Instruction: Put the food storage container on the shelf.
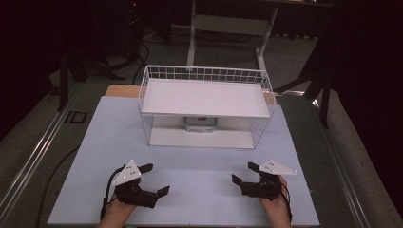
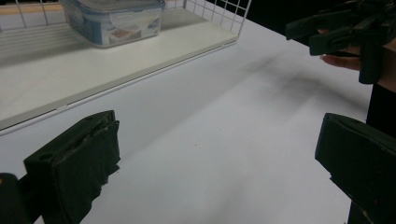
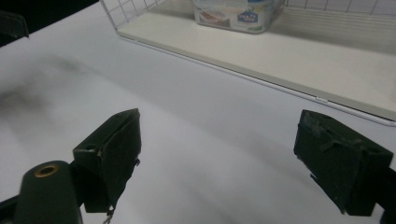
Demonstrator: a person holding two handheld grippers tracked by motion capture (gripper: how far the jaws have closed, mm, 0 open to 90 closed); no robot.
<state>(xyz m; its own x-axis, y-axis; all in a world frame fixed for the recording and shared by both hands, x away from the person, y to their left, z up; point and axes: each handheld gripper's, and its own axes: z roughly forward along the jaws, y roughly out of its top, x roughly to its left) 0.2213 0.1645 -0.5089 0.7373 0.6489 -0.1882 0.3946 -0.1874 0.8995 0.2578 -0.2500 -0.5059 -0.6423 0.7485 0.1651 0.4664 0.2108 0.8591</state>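
While the lidded container (image 1: 200,124) is sitting on the wire rack's (image 1: 256,124) lower shelf, both the left gripper (image 1: 154,179) and right gripper (image 1: 243,173) are hovering over the counter (image 1: 199,180), fingers wide, seemingly readying to reach.

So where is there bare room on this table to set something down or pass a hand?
The widest free patch is the table between the wire rack and the two open grippers, left gripper and right gripper. The rack's top shelf is bare too. Tightest is the lower shelf: low overhead, with a lidded container at the back.
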